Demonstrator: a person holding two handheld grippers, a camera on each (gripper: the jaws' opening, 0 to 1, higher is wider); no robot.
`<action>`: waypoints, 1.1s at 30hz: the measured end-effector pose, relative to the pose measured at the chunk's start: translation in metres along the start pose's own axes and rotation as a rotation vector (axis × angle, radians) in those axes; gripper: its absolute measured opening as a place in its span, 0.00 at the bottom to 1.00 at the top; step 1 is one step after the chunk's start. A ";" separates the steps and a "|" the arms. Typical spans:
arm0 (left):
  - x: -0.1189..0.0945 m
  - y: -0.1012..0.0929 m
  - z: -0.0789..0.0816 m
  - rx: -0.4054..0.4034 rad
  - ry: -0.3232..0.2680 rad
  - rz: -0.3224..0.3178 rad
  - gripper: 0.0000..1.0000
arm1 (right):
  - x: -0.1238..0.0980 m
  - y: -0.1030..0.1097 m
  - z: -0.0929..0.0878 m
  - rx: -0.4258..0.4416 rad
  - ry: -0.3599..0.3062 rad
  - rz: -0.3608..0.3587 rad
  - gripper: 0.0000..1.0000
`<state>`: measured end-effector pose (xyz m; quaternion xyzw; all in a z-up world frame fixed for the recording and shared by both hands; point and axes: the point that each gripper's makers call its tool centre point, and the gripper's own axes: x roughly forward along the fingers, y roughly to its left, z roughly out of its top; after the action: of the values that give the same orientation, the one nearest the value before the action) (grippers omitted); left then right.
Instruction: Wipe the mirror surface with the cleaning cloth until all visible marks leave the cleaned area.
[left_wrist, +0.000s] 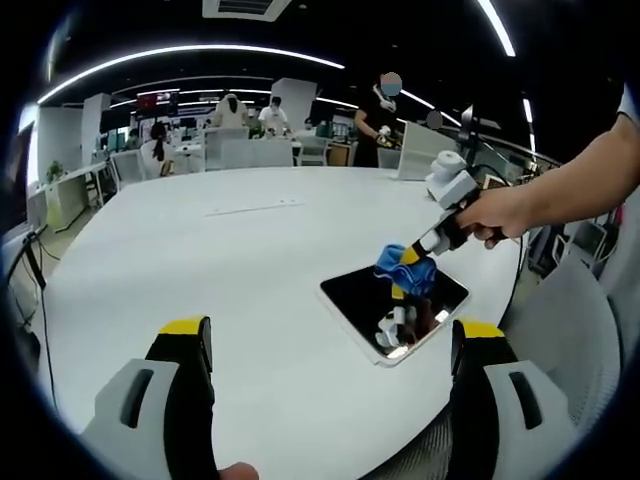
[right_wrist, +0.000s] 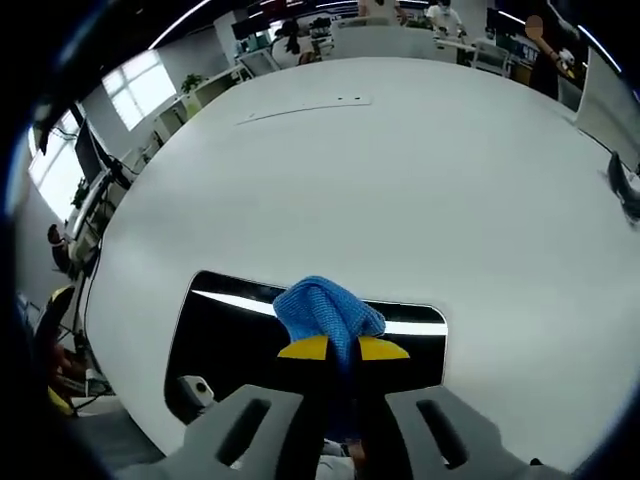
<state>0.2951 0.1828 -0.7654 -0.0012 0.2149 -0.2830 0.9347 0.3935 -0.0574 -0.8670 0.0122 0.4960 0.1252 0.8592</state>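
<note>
- The mirror (left_wrist: 394, 311) is lying flat on the white table (left_wrist: 230, 290), close to the table's near edge, its dark glass reflecting ceiling lights
- In the left gripper view the right gripper (left_wrist: 418, 262) is reaching in from the right, gripped by a person's hand (left_wrist: 497, 215), and is pinching the blue cleaning cloth (left_wrist: 406, 268) down over the mirror's far part
- In the right gripper view the right gripper (right_wrist: 343, 349) is showing its two yellow-tipped jaws drawn together with the cleaning cloth (right_wrist: 327, 310) clamped between them — the cloth is bunching up above the tips and sitting over the middle of the mirror (right_wrist: 230, 335)
- Whether the cloth is actually touching the glass is hard to tell
- The left gripper (left_wrist: 330, 345) is hovering over the table with its jaws spread wide apart and nothing between them — the mirror is sitting ahead of it, nearer the right-hand jaw
- People are standing and sitting among desks (left_wrist: 250, 150) in the office beyond the table
</note>
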 end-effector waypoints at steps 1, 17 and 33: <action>0.000 -0.001 0.000 0.001 0.001 -0.002 0.99 | -0.001 0.001 -0.001 -0.001 -0.001 0.001 0.03; 0.000 -0.007 -0.003 0.015 0.005 -0.015 0.99 | -0.015 0.009 -0.025 0.012 -0.033 0.000 0.03; 0.006 0.001 0.023 -0.021 -0.027 -0.027 0.99 | -0.030 0.016 -0.053 0.022 -0.027 0.022 0.03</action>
<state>0.3097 0.1776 -0.7476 -0.0178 0.2053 -0.2931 0.9336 0.3308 -0.0542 -0.8659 0.0286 0.4857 0.1289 0.8641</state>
